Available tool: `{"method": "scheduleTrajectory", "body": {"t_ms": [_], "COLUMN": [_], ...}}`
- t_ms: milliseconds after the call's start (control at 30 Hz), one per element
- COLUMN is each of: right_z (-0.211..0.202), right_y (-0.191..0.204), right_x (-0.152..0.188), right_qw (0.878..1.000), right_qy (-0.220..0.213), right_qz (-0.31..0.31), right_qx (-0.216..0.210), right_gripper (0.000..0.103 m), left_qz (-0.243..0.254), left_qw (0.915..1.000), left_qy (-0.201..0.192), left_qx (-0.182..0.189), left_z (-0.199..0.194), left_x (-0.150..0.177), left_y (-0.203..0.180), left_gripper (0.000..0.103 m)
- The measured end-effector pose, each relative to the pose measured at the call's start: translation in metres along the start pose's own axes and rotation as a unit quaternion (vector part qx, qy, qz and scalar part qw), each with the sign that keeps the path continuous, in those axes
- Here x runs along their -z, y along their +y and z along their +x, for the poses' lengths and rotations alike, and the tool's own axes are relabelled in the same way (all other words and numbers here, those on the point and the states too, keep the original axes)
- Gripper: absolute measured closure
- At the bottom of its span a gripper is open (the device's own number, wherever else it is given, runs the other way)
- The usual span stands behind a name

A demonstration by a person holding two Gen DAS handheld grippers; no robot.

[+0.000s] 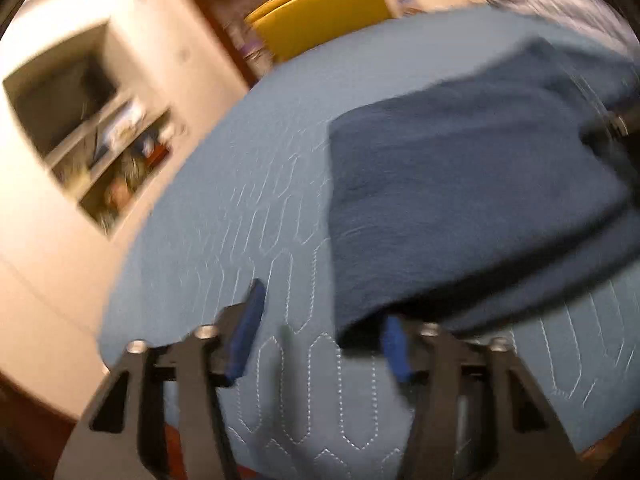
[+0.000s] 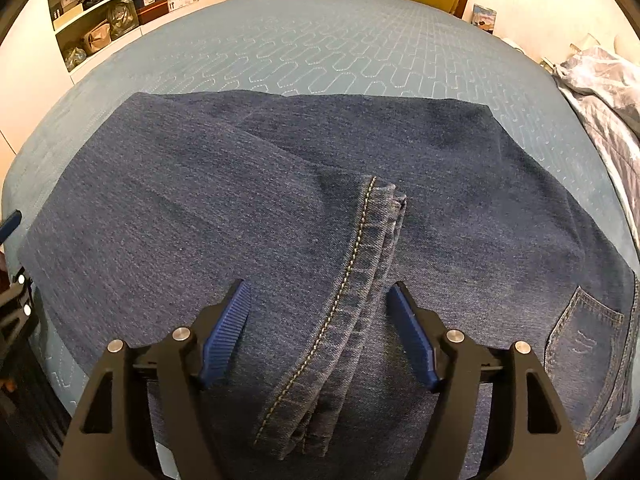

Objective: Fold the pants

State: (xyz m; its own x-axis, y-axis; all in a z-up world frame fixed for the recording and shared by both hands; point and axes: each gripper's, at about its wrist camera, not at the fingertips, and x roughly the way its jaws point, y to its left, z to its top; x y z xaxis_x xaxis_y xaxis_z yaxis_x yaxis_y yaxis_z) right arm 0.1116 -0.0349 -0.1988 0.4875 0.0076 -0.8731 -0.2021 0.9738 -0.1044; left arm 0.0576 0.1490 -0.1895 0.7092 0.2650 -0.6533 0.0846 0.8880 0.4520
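the dark denim jeans (image 2: 224,216) lie folded over on a quilted blue bedspread (image 2: 320,52), a stitched hem (image 2: 352,280) running between the right gripper (image 2: 320,332), its fingers spread and empty. the left wrist view is motion-blurred; the left gripper (image 1: 320,332) is released beside the jeans' edge. a back pocket (image 2: 580,344) shows only in the right view.
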Motion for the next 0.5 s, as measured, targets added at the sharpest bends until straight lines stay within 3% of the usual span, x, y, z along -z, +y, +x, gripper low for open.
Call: {"method": "scheduleTrajectory", "body": {"t_ms": [100, 267, 367, 433, 500], "right_z": [0.0, 0.0, 0.0, 0.0, 0.001], "right_y": [-0.003, -0.008, -0.009, -0.012, -0.015], "right_x": [0.002, 0.003, 0.004, 0.004, 0.004], "right_qw": [1.0, 1.0, 1.0, 1.0, 1.0], "right_qy": [-0.002, -0.003, -0.004, -0.005, -0.005], "right_qz": [0.001, 0.004, 0.004, 0.005, 0.01], "right_qx": [-0.001, -0.003, -0.002, 0.0, 0.0], "right_gripper": [0.032, 0.029, 0.029, 0.026, 0.024], "left_qz": [0.035, 0.053, 0.01, -0.026, -0.064], "left_qw": [0.9993, 0.9983, 0.9999, 0.999, 0.9961], "left_qy": [0.001, -0.01, -0.006, -0.001, -0.01], "left_qx": [-0.011, -0.024, 0.006, 0.037, 0.06], "left_z": [0.0, -0.003, -0.02, -0.033, -0.051], "left_x": [0.003, 0.009, 0.014, 0.018, 0.017], "left_y": [-0.002, -0.007, 0.015, 0.034, 0.055], "left_gripper": [0.071, 0.068, 0.044, 0.044, 0.051]}}
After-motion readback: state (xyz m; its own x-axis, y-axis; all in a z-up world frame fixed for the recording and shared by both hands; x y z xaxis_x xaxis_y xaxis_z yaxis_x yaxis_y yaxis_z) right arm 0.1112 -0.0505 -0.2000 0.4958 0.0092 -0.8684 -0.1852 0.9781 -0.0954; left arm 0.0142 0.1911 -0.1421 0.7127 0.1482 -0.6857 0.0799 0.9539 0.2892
